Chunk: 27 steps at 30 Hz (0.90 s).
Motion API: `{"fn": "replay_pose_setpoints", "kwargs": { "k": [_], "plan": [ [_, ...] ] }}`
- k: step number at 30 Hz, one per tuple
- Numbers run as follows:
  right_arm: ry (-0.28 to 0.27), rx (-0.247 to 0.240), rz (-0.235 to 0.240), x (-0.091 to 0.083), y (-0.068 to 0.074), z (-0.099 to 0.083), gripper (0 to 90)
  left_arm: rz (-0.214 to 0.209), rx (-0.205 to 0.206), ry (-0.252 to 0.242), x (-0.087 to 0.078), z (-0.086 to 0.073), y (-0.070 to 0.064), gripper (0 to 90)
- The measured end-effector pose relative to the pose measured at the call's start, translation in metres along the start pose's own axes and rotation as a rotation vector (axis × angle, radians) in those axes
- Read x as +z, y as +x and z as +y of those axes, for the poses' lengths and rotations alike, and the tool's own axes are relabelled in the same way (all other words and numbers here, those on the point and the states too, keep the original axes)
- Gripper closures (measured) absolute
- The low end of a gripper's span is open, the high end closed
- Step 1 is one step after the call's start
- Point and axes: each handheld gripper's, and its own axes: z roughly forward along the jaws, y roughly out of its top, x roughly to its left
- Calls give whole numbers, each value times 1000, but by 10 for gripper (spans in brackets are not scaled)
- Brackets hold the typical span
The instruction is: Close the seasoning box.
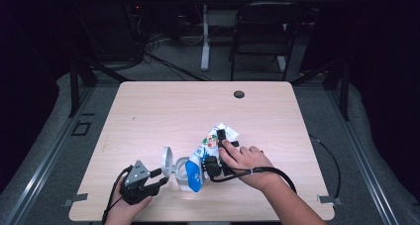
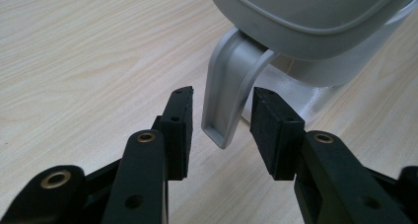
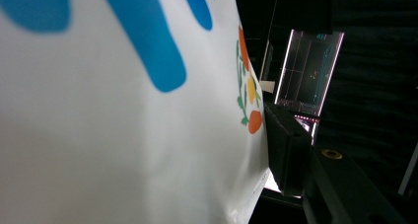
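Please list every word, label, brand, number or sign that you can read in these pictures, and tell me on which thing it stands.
There is no text that can be read.
The white bag held by the right hand-held gripper has blue, orange, yellow and green print, pictures and shapes, no legible letters.
The grey container lid and its tab: no marking.
The table: no marking.

Clear container (image 1: 182,175) w/ grey hinged lid (image 1: 167,160) sits near the table's near edge, a bit left of centre. Lid is open, standing roughly upright on the container's left side; its grey tab (image 2: 227,93) hangs down just above the wood, not touching it. White pouch (image 1: 204,155) w/ blue splashes and small orange/green fruit print is tilted, blue lower end down at the container's mouth, upper end up to the far right. Contents can't be made out. In the right gripper view the pouch (image 3: 123,110) is close up, white and blue.
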Motion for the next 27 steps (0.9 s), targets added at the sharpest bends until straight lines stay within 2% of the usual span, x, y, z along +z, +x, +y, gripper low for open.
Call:
{"fn": "replay_pose_setpoints", "kwargs": {
  "k": [13,15,27],
  "plan": [
    [-1,-3,-4,0,0,0,603,2,-1,1,0,0,1,612],
    [12,-16,-7,-2,-1,1,606,2,-1,0,0,0,1,612],
    [1,-11,-11,-1,-1,0,623,3,0,0,0,0,1,612]
  ]
}}
